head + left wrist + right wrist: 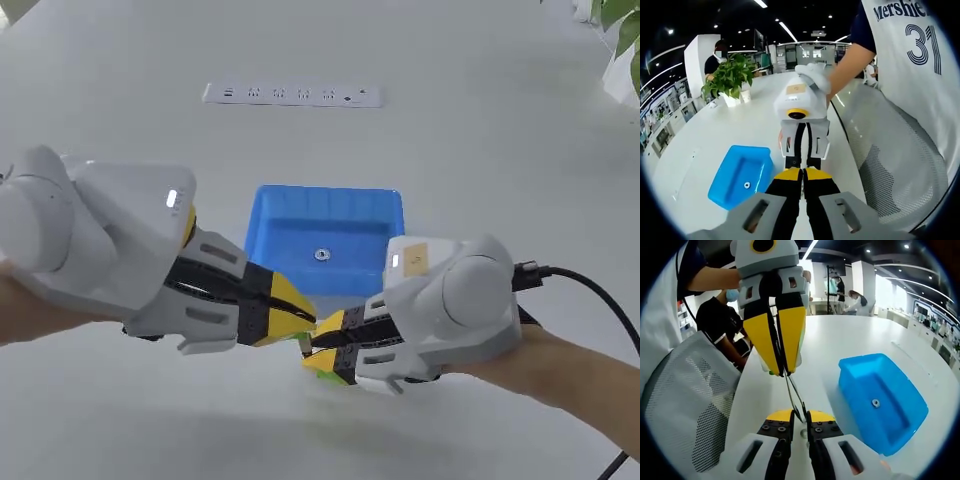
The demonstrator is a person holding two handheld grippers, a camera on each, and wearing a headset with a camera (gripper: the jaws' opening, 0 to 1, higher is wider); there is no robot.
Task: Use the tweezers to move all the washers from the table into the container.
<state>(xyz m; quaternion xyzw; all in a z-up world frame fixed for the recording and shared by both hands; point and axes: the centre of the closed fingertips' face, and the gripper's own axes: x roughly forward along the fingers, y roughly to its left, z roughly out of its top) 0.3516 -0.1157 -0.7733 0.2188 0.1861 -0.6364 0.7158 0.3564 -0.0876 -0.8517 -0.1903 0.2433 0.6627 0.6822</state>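
The blue container (270, 225) sits on the white table with one washer (322, 255) on its floor, also seen as washer (746, 185) and washer (875, 403). In front of its near wall my two grippers meet tip to tip. The left gripper (305, 320) comes from the left, jaws closed on one end of the thin metal tweezers (794, 395). The right gripper (800, 417) faces it, jaws pressed close around the other end. A small ring (803, 432) shows just below the right jaws; whether it lies on the table or is pinched is unclear. Something green (322, 368) peeks under the jaws.
A white power strip (292, 95) lies beyond the container. A potted plant (730, 75) stands at the table's far corner. A mesh chair (890, 150) sits off the table's near edge behind the grippers. People stand in the background.
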